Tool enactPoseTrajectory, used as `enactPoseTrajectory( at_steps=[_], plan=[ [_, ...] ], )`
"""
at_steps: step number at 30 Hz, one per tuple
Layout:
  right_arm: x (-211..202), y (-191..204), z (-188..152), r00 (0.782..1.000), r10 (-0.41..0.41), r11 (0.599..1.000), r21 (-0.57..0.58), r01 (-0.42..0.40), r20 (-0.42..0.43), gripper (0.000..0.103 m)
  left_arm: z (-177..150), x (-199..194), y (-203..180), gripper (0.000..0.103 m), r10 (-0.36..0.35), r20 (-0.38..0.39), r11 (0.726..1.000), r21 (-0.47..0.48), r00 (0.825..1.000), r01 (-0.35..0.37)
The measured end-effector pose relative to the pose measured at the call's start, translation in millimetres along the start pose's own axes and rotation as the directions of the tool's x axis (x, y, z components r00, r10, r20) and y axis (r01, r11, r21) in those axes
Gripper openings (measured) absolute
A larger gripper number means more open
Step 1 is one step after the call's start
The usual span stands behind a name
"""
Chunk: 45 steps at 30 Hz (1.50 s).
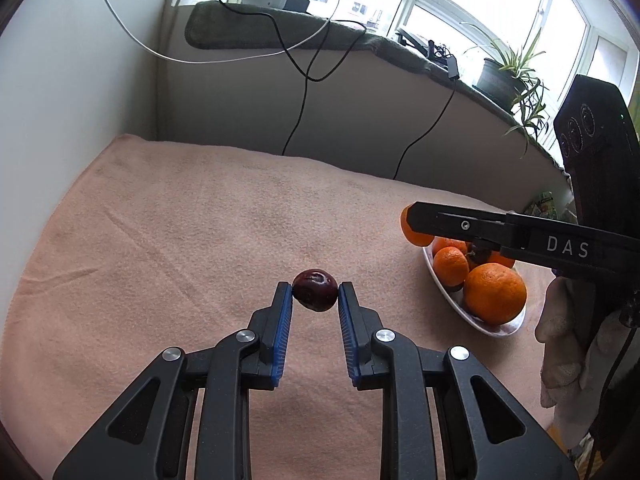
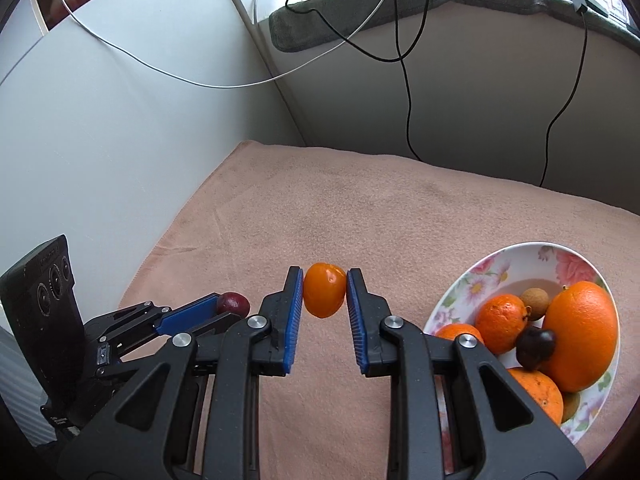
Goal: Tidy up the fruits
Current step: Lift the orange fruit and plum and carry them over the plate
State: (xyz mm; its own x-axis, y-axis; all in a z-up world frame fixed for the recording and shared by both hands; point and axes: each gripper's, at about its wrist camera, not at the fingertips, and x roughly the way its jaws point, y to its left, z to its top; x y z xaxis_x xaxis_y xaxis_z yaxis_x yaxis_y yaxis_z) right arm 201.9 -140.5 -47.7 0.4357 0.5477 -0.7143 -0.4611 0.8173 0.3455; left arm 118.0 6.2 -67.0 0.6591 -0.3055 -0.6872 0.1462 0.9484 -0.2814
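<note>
right wrist view: the peach cloth [image 2: 360,208] covers the counter, largest element in frame. at right, the floral bowl [image 2: 516,256] holds several oranges [image 2: 582,330], a small tan fruit [image 2: 536,298] and a dark round fruit [image 2: 535,346], already crowded. my right tool [image 2: 323,294] is clenched on a small orange fruit [image 2: 324,294], pinched between the blue pads [image 2: 295,312] near their tips, above the cloth and just left of the bowl. at lower left, my left tool [image 2: 230,307] grips a dark red fruit [image 2: 233,304].

left wrist view: my left tool [image 1: 315,295] is clenched on the dark red fruit [image 1: 315,290], again only at the pad tips, over open cloth [image 1: 180,220] and well apart from the bowl [image 1: 500,326]. my right tool [image 1: 416,222] crosses above the bowl's far end with its orange fruit [image 1: 412,236].

risk, as i judge it: both fruits are round and smooth and held at the very tips, so any tilt or loosening could squirt them out onto the cloth. the bowl is heaped; a fruit dropped onto the pile may roll over the shallow rim. with both tools converging on one bowl, they may collide.
</note>
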Motion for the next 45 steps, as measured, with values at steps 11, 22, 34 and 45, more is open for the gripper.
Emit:
enactPoseTrajectory(
  at_steps=[11,22,34,45],
  plan=[
    [-52.5,-34.9,-15.1,0.998,-0.02,0.998,0.052,0.016,0.068,0.023,11.7,5.1,-42.8,0.022,-0.051,0.011,0.997,0.058,0.999,0.05],
    [-96.4,-75.9,-29.9,0.991,-0.067,0.992,0.11,0.054,0.115,0.023,18.6,18.3,-81.2,0.022,-0.109,-0.004,0.988,0.106,0.994,0.109],
    [-120.2,-110.0,-50.4,0.989,-0.085,0.983,0.172,0.063,0.123,0.023,31.5,37.1,-111.6,0.022,-0.137,-0.026,0.98,0.141,0.99,0.139],
    [-118.7,-128.9,-64.3,0.993,-0.069,0.976,0.211,0.047,0.098,0.023,38.0,56.5,-134.3,0.022,-0.138,-0.053,0.974,0.176,0.989,0.146]
  ],
)
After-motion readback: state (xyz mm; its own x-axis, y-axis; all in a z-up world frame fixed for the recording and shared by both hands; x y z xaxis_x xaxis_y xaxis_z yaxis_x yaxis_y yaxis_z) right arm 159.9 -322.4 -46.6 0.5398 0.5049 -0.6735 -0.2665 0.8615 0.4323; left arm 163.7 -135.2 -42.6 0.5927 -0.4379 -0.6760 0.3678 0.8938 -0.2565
